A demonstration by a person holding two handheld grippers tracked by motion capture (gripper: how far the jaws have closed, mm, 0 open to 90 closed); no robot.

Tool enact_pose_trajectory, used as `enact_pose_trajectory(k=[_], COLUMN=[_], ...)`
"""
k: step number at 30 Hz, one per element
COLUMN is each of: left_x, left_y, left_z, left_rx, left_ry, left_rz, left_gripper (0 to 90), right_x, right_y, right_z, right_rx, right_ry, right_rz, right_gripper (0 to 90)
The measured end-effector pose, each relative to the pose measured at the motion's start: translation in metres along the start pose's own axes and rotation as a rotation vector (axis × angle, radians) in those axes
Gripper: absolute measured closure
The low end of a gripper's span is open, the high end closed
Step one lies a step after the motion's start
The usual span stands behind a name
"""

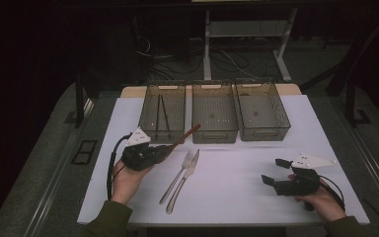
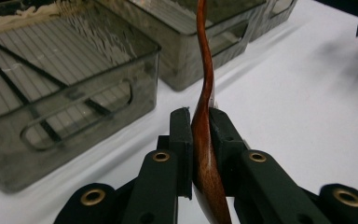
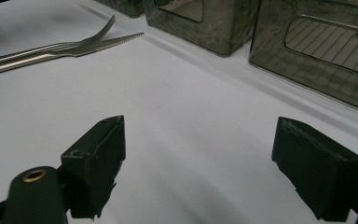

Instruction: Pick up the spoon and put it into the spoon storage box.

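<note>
The right gripper point(image 3: 198, 163) hangs over the white bench point(image 3: 177, 116), its two black fingers point(image 3: 95, 163) standing wide apart with bare bench between them and nothing held. Beyond the left finger, a metal fork point(image 3: 70, 44) and a serrated knife point(image 3: 81, 50) lie side by side, touching, tips pointing toward the bins. Past the fingers to the right, two smoky see-through bins point(image 3: 200, 28) stand just beside each other on the bench, the nearer one point(image 3: 317, 60) showing a slot handle and ribbed floor.
</note>
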State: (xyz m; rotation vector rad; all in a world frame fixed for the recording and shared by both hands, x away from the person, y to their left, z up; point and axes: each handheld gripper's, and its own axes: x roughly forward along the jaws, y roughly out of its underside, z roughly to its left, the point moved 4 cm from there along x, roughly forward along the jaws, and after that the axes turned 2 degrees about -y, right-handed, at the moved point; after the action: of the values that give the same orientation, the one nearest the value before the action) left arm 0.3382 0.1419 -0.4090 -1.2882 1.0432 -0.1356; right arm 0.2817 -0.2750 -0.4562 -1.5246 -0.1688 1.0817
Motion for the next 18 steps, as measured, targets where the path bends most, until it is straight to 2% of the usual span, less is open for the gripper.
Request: enact_pose_trajectory(k=[13, 16, 17, 18], left_x=[0.01, 0.014, 0.016, 0.018], left_y=[-0.022, -0.029, -0.031, -0.033], left_z=[0.009, 0.012, 0.012, 0.014], left_rx=[-0.017, -0.01, -0.014, -0.01], left_ry=[-0.012, -0.012, -0.006, -0.004], left_rz=[-0.047, -0.053, -0.057, -0.057], left_gripper=[80.4, 80.4, 80.4, 80.4], right_x=[0.001, 0.002, 0.003, 0.003], right_y=[-0.001, -0.001, -0.001, -0.002], right_z=[0.002, 0.004, 0.005, 0.006], right_rx=[-0.016, -0.023, -0.025, -0.022], right_ry=[-0.006, -0.016, -0.019, -0.034], right_rz=[-0.001, -0.001, -0.001, 0.003], right_gripper=[16.5, 16.0, 13.2, 12.8])
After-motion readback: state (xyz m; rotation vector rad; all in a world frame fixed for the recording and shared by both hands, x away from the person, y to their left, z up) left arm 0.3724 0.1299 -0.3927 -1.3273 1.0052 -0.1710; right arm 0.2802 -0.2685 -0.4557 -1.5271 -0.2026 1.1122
